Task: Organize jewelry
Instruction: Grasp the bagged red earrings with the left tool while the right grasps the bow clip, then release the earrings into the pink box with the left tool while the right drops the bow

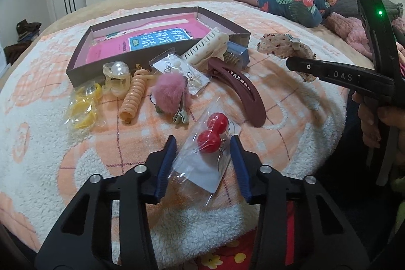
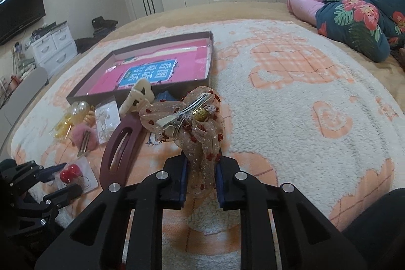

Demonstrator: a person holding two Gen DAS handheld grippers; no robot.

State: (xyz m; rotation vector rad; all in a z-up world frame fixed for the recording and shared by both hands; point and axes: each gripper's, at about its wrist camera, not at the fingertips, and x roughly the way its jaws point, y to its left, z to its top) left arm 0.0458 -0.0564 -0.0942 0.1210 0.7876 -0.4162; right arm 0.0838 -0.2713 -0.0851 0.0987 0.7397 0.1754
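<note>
- Right gripper [image 2: 201, 177]: jaws closed on the tail of a sheer beige bow clip [image 2: 186, 115] with red dots; bow held clear above the blanket [image 2: 291, 103], metal clasp facing the camera
- Left gripper [image 1: 203, 158]: blue pads either side of a clear packet of red ball earrings [image 1: 206, 151] lying on the blanket; pads close to the packet edges, contact not resolvable, so grip cannot be told
- Just beyond the packet: maroon hair clip [image 1: 240, 90], pink pom-pom clip [image 1: 169, 90], carded earrings [image 1: 181, 70], orange spiral tie [image 1: 134, 95], yellow bands in a bag [image 1: 82, 108], pearl piece [image 1: 117, 71], cream claw clip [image 1: 205, 47]
- Behind these: open shallow box [image 1: 83, 67] with pink lining, its near wall touching several items
- Far right: floral quilt [image 2: 354, 17] bundled on the bed
</note>
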